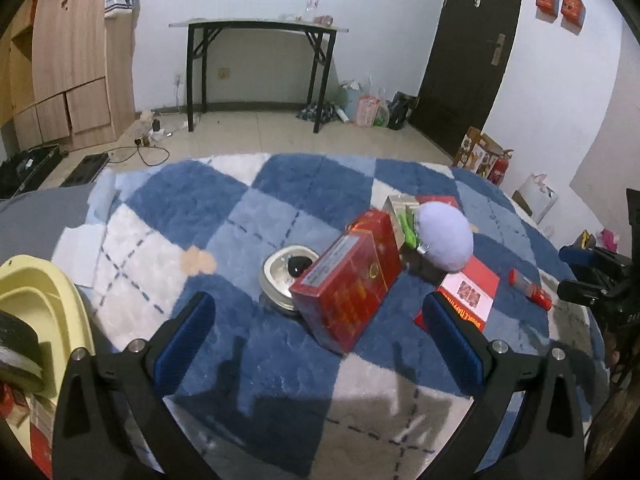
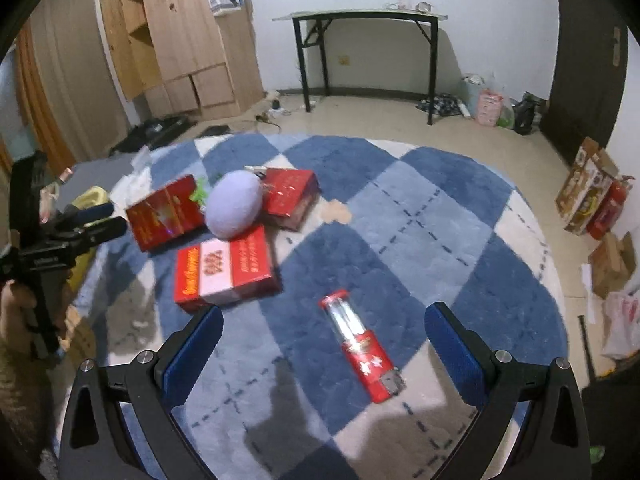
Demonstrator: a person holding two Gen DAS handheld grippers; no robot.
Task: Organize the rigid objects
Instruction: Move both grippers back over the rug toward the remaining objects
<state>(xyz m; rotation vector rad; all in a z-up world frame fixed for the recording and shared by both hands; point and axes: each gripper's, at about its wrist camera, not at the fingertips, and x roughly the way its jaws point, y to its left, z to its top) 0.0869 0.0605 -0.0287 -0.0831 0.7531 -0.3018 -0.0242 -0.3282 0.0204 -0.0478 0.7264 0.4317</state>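
Here the left gripper (image 1: 318, 318) is spread wide and empty above the blue-and-white checked rug (image 1: 192, 204); a tilted red box (image 1: 348, 292) lies just ahead, leaning on a round metal tin (image 1: 280, 276). The right gripper (image 2: 324, 340) also gapes wide and empty, with a red-capped clear tube (image 2: 358, 344) on the rug between its fingers. Beyond the tube sit a red-and-white box (image 2: 226, 268) and what looks like a lavender plush ball (image 2: 235, 204).

The right gripper (image 2: 323, 328) hangs over the checked rug (image 2: 460, 216), jaws spread wide — a red tube (image 2: 360, 346) lies between them, untouched. Beyond the left jaw sit a red-and-white box (image 2: 226, 270), a lilac ball (image 2: 234, 204) and two more red boxes.
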